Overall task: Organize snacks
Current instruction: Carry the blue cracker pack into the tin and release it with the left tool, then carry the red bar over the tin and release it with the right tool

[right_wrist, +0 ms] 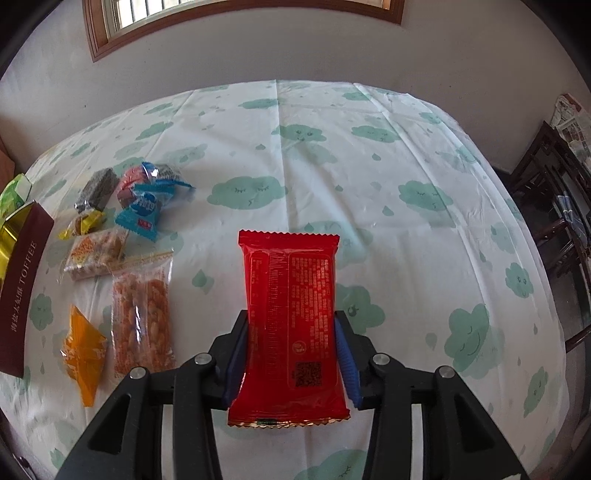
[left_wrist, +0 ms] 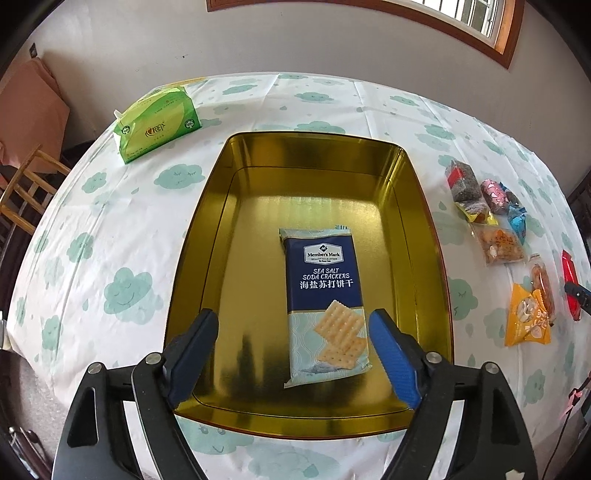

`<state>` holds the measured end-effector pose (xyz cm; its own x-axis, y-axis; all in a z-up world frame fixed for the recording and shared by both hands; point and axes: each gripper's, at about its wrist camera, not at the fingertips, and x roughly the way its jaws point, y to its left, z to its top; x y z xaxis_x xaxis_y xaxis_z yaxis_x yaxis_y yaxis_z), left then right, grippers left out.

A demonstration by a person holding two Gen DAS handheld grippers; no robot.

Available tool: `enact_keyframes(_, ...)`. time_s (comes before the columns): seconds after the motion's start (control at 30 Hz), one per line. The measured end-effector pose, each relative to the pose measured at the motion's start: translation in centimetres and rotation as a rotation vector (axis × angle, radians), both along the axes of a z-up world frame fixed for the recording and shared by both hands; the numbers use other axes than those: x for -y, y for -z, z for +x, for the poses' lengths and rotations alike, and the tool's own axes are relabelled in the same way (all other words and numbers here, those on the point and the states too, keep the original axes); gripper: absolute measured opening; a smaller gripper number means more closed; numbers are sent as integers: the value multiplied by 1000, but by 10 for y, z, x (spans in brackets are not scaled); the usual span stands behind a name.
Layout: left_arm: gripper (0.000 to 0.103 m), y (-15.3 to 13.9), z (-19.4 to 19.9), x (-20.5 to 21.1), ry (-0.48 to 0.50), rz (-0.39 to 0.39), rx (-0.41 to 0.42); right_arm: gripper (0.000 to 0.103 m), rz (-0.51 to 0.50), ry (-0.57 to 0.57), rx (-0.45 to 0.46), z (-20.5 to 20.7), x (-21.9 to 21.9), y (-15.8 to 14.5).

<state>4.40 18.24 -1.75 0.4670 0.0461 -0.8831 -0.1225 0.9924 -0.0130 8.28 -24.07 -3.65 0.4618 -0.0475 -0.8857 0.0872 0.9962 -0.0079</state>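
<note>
1. The table [right_wrist: 369, 177] wears a white cloth printed with teal clouds; it stands against a pale wall under a wood-framed window [right_wrist: 240, 14]; dark wooden chairs [right_wrist: 554, 192] stand to one side.
2. The gold tin [left_wrist: 207, 229] sits open on the cloth; a packet of sea salt soda crackers [left_wrist: 325, 306] lies flat inside it; a green tissue pack [left_wrist: 159, 122] sits beyond the tin's far left corner.
3. The left gripper [left_wrist: 293, 350] hangs over the tin's near end, fingers spread wide, holding nothing.
4. The right gripper [right_wrist: 291, 354] is clamped on a red snack packet [right_wrist: 290, 306], lifted above the cloth.
5. The loose snacks [right_wrist: 122, 240] lie clustered on the cloth between the tin and the right gripper.
</note>
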Motion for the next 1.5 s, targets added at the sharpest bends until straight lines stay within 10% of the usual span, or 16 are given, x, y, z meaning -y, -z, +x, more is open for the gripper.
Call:
enact_keyframes(0.57, 92, -42, -43, -61, -230, 24, 146, 44, 219, -270, 99, 2, -163, -71)
enact_keyframes(0.97, 92, -29, -70, -110, -382, -21, 103, 44, 253, -507, 19, -7, -310, -57)
enact_keyframes(1.5, 92, -24, -78, -125, -429, -60, 88, 44, 211, -535, -84, 0, -365, -16)
